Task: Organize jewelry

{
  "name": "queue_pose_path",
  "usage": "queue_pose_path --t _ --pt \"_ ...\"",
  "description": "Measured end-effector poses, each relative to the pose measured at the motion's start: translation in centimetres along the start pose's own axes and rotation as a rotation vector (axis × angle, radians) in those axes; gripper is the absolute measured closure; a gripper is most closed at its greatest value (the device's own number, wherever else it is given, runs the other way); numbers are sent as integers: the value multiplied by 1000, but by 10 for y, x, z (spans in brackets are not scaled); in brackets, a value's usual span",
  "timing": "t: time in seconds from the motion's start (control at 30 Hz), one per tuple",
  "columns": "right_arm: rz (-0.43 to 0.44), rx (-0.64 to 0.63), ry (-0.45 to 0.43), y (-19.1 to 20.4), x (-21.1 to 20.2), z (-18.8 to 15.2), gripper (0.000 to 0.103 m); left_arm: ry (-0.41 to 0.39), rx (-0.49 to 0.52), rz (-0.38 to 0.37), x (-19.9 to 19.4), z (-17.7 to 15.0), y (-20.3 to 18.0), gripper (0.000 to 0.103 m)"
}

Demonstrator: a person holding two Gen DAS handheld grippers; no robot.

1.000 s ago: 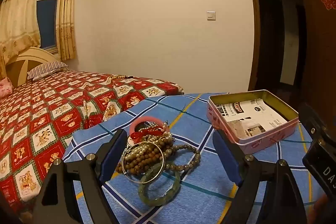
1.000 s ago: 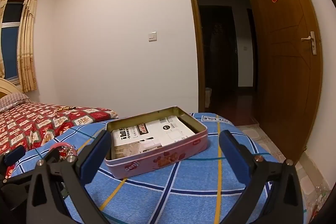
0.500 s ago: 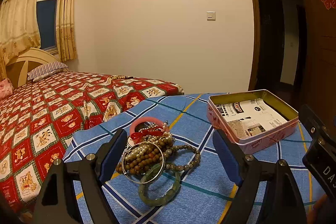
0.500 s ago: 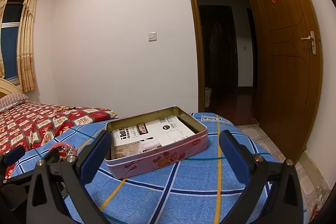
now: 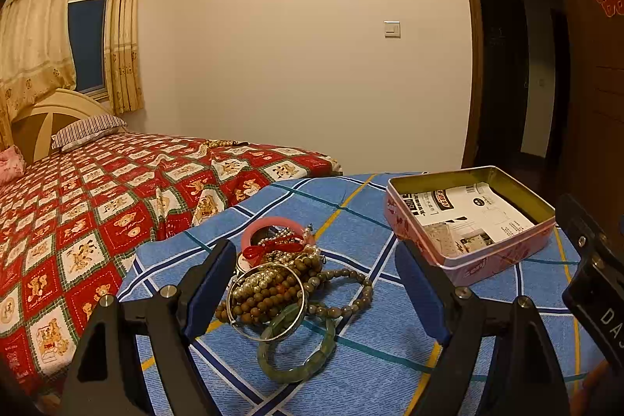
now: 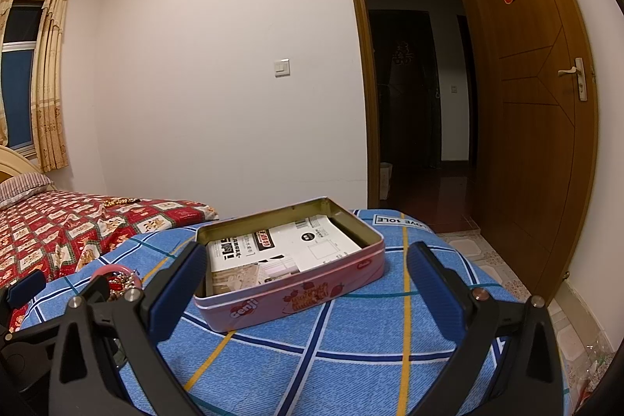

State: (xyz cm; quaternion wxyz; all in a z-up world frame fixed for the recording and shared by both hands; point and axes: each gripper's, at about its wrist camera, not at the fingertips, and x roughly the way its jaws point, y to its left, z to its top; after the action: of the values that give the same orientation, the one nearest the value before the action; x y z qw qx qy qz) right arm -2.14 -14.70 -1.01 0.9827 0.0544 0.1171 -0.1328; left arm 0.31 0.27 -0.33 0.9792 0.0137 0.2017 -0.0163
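- Step: pre-grasp; nothing is picked up.
- My left tongs (image 5: 312,289) are spread wide, empty, framing the tangled heap of bead bracelets and bangles (image 5: 288,275) on the blue checked cloth surface (image 5: 390,349).
- My right tongs (image 6: 304,279) are spread, empty, before the open pink rectangular tin (image 6: 290,260).
- From the heap, the tin lies at 2 o'clock.
- Next, I judge: lower left, pinch the green jade-like bangle (image 5: 298,347), nearest and least tangled.

My left tongs (image 5: 318,293): matte black triangular frames with cut-out windows, blue ribbed pads (image 5: 208,293) along the inner faces, one silver screw head on each arm. My right tongs (image 6: 306,293): same black frames, same blue textured pads (image 6: 435,293), silver screws. Its black body, seen from the left camera, carries white lettering "DA".
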Motion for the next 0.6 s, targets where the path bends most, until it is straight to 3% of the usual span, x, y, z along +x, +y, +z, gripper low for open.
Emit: queue_pose_path --t 0.6 --pt "-1 0 0 -1 -1 0 0 0 0 0 0 0 0 19"
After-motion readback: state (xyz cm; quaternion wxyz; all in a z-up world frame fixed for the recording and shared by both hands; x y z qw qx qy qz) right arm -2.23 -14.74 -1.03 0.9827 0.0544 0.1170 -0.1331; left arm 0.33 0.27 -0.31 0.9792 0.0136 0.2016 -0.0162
